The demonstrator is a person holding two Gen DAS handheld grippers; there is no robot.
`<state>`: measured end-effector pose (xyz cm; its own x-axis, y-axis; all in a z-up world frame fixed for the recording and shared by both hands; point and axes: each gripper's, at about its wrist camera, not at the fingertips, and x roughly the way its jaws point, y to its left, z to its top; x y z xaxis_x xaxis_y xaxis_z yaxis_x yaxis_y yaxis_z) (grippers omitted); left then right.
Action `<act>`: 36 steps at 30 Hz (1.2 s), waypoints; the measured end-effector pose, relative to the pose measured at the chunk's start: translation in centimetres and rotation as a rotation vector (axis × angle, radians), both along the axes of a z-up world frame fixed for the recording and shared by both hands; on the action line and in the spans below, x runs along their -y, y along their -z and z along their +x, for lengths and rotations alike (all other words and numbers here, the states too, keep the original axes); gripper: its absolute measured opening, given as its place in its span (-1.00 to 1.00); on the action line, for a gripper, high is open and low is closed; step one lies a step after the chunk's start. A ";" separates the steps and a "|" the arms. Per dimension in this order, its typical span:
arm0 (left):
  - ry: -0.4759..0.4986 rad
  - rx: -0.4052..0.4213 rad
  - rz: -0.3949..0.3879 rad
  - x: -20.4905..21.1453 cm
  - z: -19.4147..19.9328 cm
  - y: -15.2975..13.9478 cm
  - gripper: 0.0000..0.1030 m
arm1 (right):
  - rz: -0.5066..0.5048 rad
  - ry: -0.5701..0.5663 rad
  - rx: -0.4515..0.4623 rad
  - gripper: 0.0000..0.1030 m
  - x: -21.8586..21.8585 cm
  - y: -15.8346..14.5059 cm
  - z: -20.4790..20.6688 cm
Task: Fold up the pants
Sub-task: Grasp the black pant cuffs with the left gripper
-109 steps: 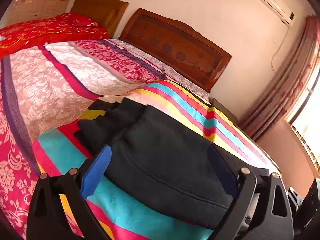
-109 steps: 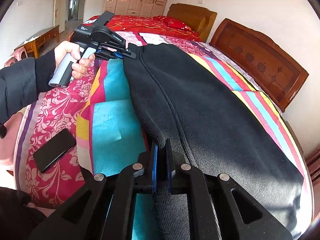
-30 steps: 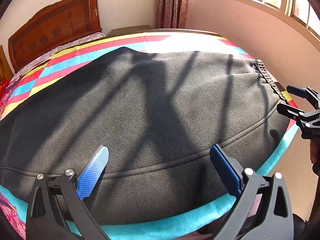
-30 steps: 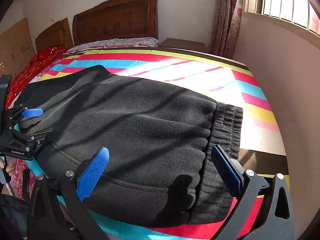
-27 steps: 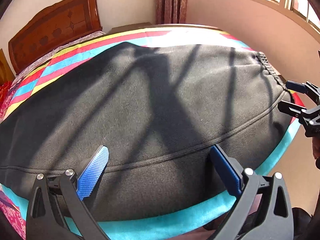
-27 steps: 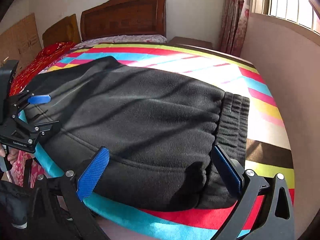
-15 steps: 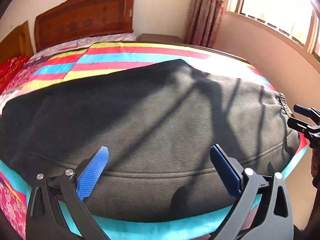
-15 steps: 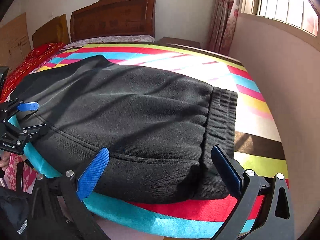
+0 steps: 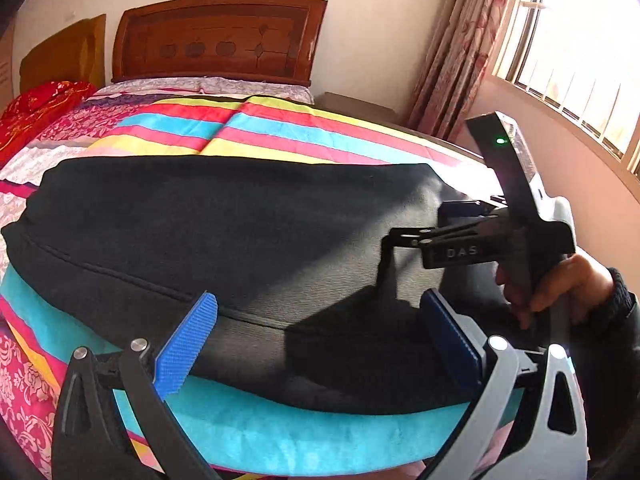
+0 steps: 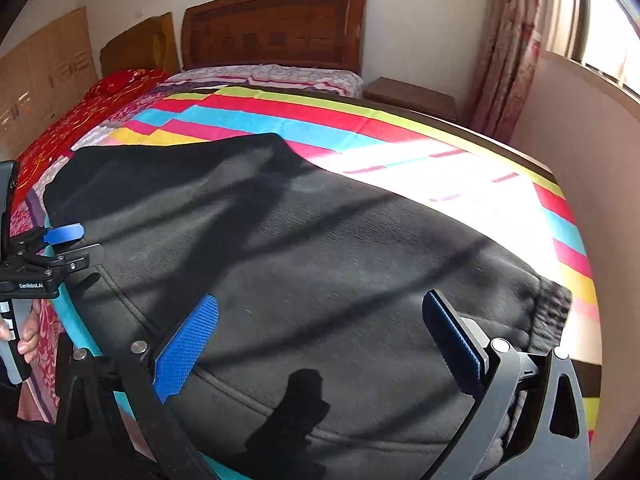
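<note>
Black fleece pants (image 9: pixel 248 240), one pair, lie flat across the near end of one bed with a striped multicolour blanket (image 9: pixel 280 132), folded lengthwise into a long band, ribbed elastic waistband (image 10: pixel 554 312) at the right end. Left to right in the left wrist view: one red embroidered quilt (image 9: pixel 36 108) at the far left edge, one pink floral sheet (image 9: pixel 20 380) under the blanket, one carved dark wooden headboard (image 9: pixel 216 36) at the back, one patterned curtain (image 9: pixel 460 40) and one barred window (image 9: pixel 580 52) on the right.

Left gripper (image 9: pixel 316 344) sits low over the near edge of the pants, its two blue-padded fingers (image 9: pixel 188 344) spread wide apart, nothing between them; pads look just above the cloth, contact cannot be told. Right gripper (image 9: pixel 394 240) enters from the right in that view, held by one hand (image 9: pixel 560 284) in a dark sleeve, one green light on its body; its tip is over the pants.

Right wrist view, left to right: the left gripper (image 10: pixel 70 244) at the left edge with one hand (image 10: pixel 28 332) on its handle, jaws apart, near the leg end of the pants (image 10: pixel 320 272). Right gripper (image 10: pixel 320 340) own two blue pads (image 10: pixel 186 346) stand wide apart over the waist part, gripping nothing. One wooden nightstand (image 10: pixel 412 96) stands beside the headboard (image 10: pixel 276 28). Sun stripes fall across blanket (image 10: pixel 440 168) and pants.
</note>
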<state>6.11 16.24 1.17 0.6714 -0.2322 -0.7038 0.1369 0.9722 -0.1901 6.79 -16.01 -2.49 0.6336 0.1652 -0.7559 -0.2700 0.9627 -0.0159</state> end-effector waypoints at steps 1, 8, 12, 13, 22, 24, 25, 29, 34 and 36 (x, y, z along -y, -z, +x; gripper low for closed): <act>-0.013 -0.015 -0.007 -0.7 0.4 0.5 0.97 | -0.004 -0.046 -0.014 0.91 -2.1 0.4 1.4; -0.046 -0.065 0.114 -0.1 1.8 3.5 0.97 | -0.134 -0.230 -0.117 0.91 -14.7 4.5 10.1; -0.050 -0.029 -0.022 -1.7 0.6 2.2 0.97 | -0.048 -0.158 -0.147 0.91 -13.6 4.6 11.6; -0.060 -0.020 -0.044 -2.2 0.5 1.9 0.97 | -0.055 -0.135 -0.140 0.91 -13.5 4.2 11.6; -0.044 -0.048 0.142 -1.4 0.7 3.6 0.97 | 0.023 -0.273 -0.107 0.91 -21.1 2.8 13.5; -0.047 -0.033 0.112 -1.7 0.5 3.3 0.97 | -0.009 -0.310 -0.121 0.91 -23.1 3.8 14.6; -0.049 -0.021 0.062 -2.3 0.2 2.9 0.97 | -0.044 -0.331 -0.110 0.91 -23.9 4.3 15.1; -0.102 0.018 -0.163 -7.5 -1.0 1.5 0.97 | -0.041 -0.327 -0.105 0.92 -23.7 4.7 17.2; -0.368 -0.024 -0.464 -19.6 -2.5 3.2 0.97 | 0.041 -0.245 -0.127 0.91 -23.5 2.9 17.5; -0.498 0.000 -0.579 -25.0 -3.4 4.4 0.97 | 0.060 -0.291 -0.115 0.91 -25.0 2.4 17.2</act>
